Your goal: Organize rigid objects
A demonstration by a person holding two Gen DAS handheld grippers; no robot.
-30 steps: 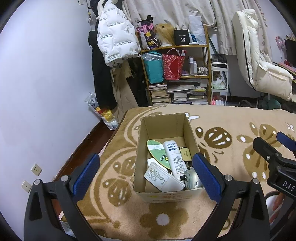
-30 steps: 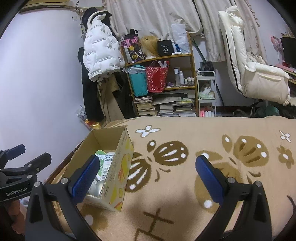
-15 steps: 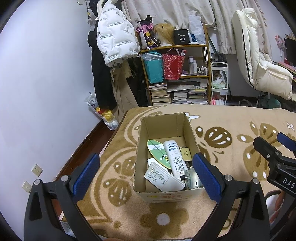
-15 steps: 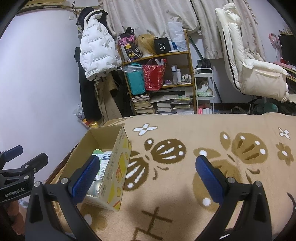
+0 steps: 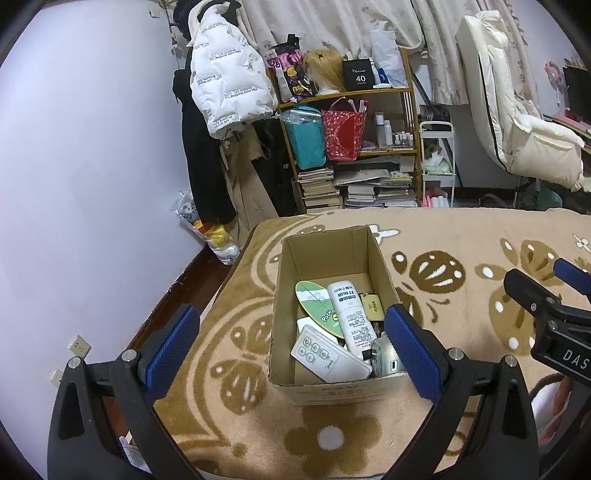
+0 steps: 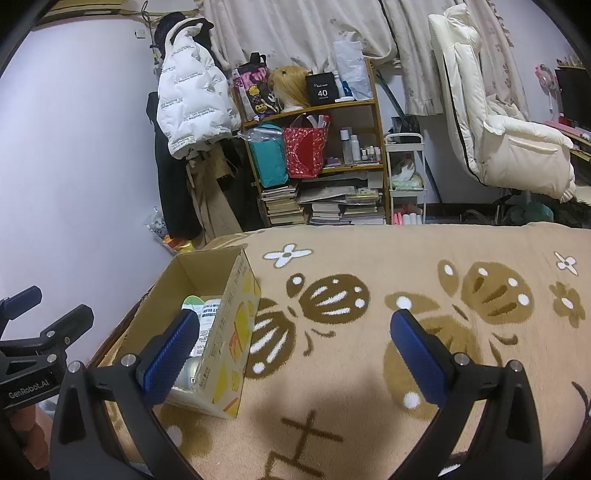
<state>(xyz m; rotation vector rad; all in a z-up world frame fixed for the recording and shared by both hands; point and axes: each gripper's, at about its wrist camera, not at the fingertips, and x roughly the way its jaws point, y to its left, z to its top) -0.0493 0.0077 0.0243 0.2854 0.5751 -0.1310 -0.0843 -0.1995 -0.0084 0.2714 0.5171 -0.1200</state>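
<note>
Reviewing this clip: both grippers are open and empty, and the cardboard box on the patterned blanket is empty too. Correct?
Not quite. The cardboard box is not empty: the left wrist view shows a white remote control, a white bottle and a green oval item lying inside, among other things. The rest holds: the left gripper and right gripper are open with nothing between the fingers, and the box sits on the patterned blanket.

Cluttered wooden shelf (image 5: 354,147) against lilac wall (image 5: 92,166), curtains (image 6: 295,33) above

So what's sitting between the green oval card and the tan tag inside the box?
The white tube, lying lengthwise between the green oval card and the tan tag; the left wrist view shows it.
</note>
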